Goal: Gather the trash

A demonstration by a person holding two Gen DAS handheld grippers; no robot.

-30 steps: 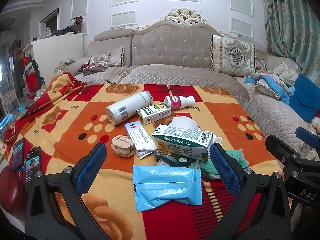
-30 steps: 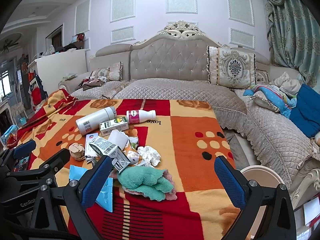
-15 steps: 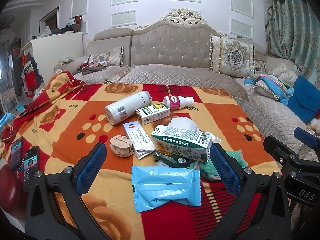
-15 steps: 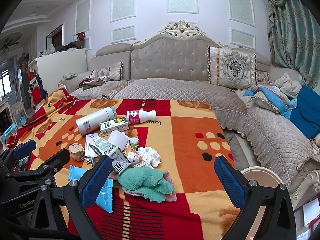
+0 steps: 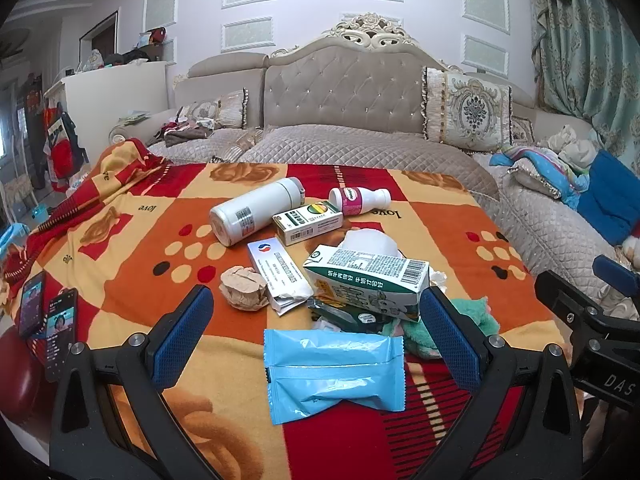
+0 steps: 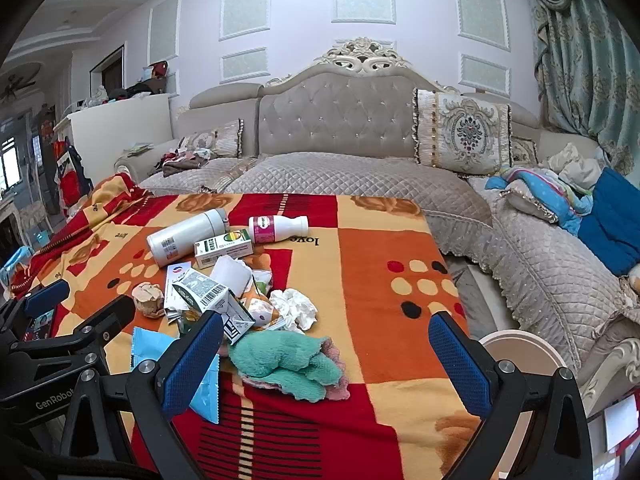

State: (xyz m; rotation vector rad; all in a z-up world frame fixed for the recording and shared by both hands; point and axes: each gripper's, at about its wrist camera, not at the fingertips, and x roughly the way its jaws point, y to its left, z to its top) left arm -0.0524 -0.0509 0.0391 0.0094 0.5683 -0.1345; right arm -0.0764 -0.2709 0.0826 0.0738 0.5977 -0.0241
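Observation:
Trash lies in a heap on the orange-red blanket [image 5: 132, 280]. A blue wrapper [image 5: 334, 372] is nearest, just below my open left gripper [image 5: 315, 296]. Behind it are a green-white milk carton [image 5: 368, 282], a crumpled brown paper ball [image 5: 244, 294], a white sachet [image 5: 278, 272], a green box [image 5: 308, 222], a white flask [image 5: 256, 210] and a pink-labelled bottle [image 5: 358, 200]. My right gripper [image 6: 326, 317] is open over a green cloth [image 6: 288, 360], close to a crumpled white tissue [image 6: 296, 306]. Neither gripper holds anything.
Two phones [image 5: 44, 320] lie at the blanket's left edge. A round cream rim [image 6: 520, 350] shows low beside the bed's right edge. Grey quilted bedding [image 6: 340, 176], pillows and a blue pile [image 6: 608, 224] are behind and to the right.
Only a slight drift of the left wrist view. Nothing on the blanket has moved and both grippers stay open.

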